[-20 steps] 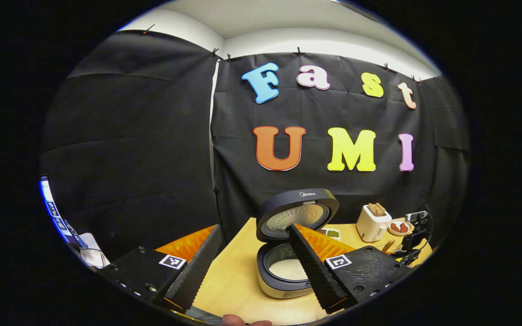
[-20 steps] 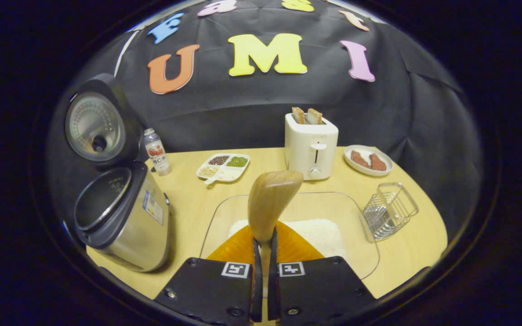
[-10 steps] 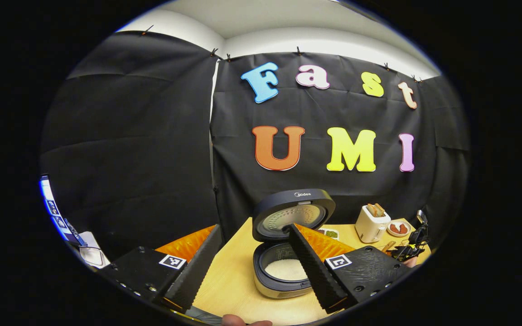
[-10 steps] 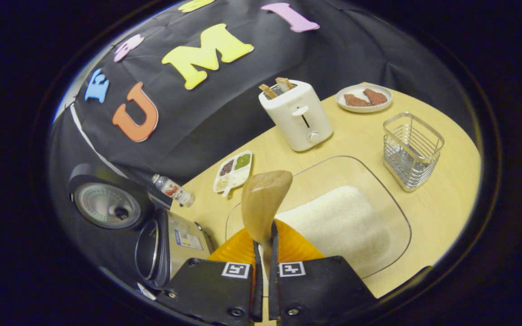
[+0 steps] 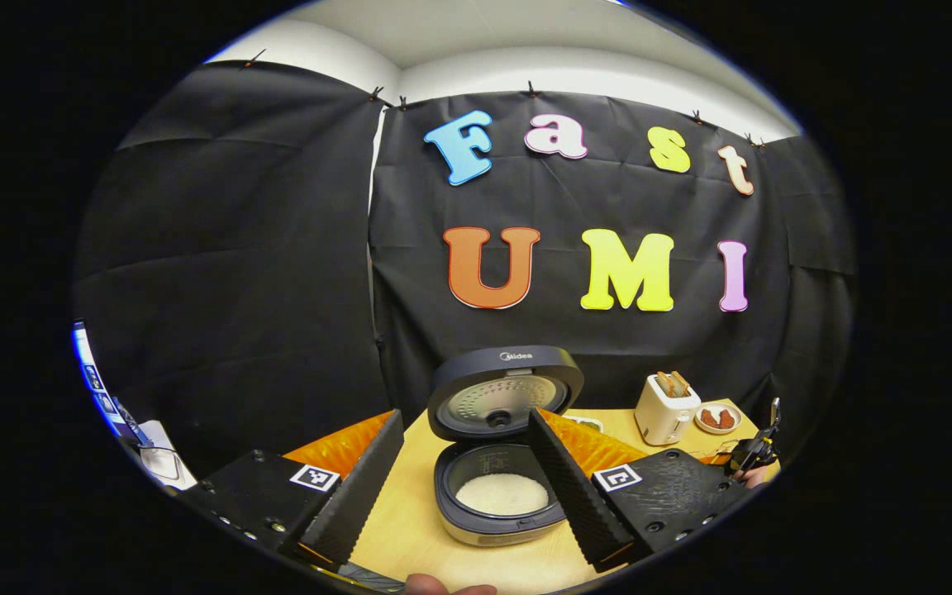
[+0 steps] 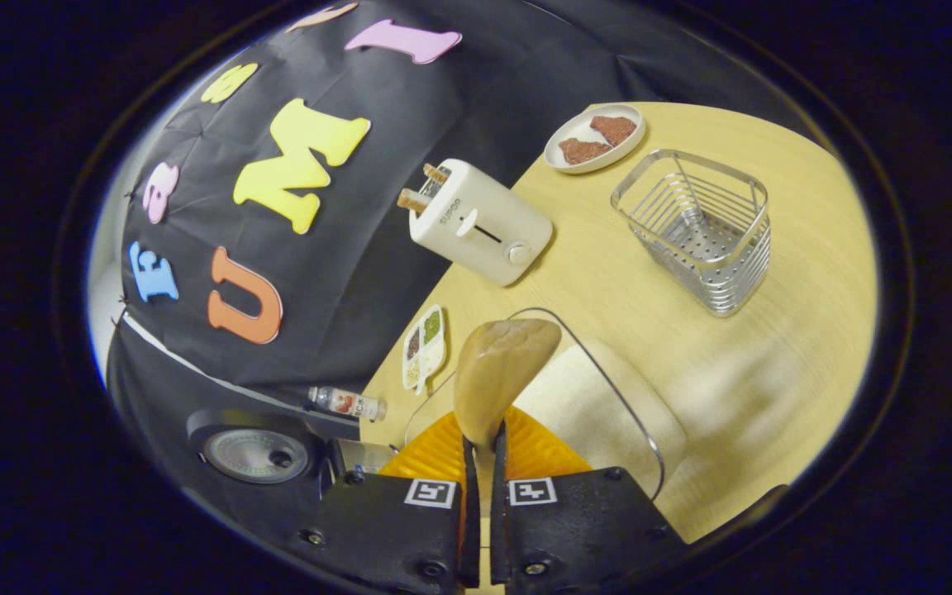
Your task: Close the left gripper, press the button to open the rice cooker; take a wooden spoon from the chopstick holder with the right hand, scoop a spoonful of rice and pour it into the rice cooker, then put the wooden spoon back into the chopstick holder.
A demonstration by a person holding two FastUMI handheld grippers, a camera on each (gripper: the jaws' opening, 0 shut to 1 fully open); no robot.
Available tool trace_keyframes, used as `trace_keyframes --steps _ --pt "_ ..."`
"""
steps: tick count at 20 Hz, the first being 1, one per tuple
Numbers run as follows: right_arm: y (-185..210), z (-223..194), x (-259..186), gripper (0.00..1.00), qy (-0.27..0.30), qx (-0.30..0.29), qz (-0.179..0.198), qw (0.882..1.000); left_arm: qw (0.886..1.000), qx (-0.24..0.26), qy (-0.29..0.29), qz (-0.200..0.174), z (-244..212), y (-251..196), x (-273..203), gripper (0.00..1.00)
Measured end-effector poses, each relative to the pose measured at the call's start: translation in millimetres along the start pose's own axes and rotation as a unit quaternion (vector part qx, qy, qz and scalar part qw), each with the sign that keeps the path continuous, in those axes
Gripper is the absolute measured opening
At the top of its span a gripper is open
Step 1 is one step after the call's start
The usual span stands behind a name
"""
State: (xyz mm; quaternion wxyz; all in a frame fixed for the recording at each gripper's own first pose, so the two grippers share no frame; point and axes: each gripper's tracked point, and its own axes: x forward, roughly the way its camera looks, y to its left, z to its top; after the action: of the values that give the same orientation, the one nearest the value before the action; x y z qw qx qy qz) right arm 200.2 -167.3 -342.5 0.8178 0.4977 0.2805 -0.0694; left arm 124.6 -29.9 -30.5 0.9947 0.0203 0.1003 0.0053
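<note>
The rice cooker [image 5: 497, 504] stands with its lid [image 5: 505, 392] up and white rice [image 5: 501, 494] in the pot. My left gripper [image 5: 464, 417] hangs open in front of it, holding nothing. My right gripper [image 6: 480, 438] is shut on the handle of the wooden spoon [image 6: 501, 372], whose bowl sticks up ahead of the fingers over a glass tray of rice [image 6: 600, 397]. The wire chopstick holder [image 6: 703, 227] stands beyond the tray, apart from the spoon. The cooker's lid [image 6: 254, 453] lies at the lower left of the right gripper view, which is strongly tilted.
A white toaster [image 6: 480, 223] with bread, a plate of meat [image 6: 594, 138], a divided dish of beans [image 6: 424, 347] and a small bottle [image 6: 348, 403] sit on the wooden table [image 6: 773, 347]. The right gripper [image 5: 753, 453] and a hand show far right.
The right gripper has rolled and swung with the spoon away from the cooker, and the chopstick holder now looms larger. The left gripper drifted slightly, so the cooker sits further left in its view.
</note>
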Motion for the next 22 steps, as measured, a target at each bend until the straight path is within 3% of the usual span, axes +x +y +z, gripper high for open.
trace_keyframes --steps 3,7,12,18,22 --pt "10.2 23.5 -16.8 0.10 -0.017 0.024 0.017 0.999 1.000 -0.004 -0.006 -0.007 4.0 -10.3 2.5 0.96" --pt "34.1 56.3 -45.1 0.10 -0.040 0.012 0.038 0.998 1.000 -0.022 -0.017 -0.008 12.0 -14.6 5.1 0.96" --pt "87.7 67.9 -74.9 0.10 -0.047 0.002 0.082 0.996 0.999 -0.012 -0.030 0.001 11.8 -6.9 1.5 0.96" --pt "176.1 31.6 -74.6 0.10 -0.013 -0.016 0.145 0.989 0.999 -0.014 -0.044 0.019 10.1 27.6 -15.0 0.96" --pt "223.7 -13.8 -57.2 0.10 0.026 -0.031 0.159 0.986 0.998 -0.013 -0.050 0.031 2.3 56.4 -28.7 0.96"
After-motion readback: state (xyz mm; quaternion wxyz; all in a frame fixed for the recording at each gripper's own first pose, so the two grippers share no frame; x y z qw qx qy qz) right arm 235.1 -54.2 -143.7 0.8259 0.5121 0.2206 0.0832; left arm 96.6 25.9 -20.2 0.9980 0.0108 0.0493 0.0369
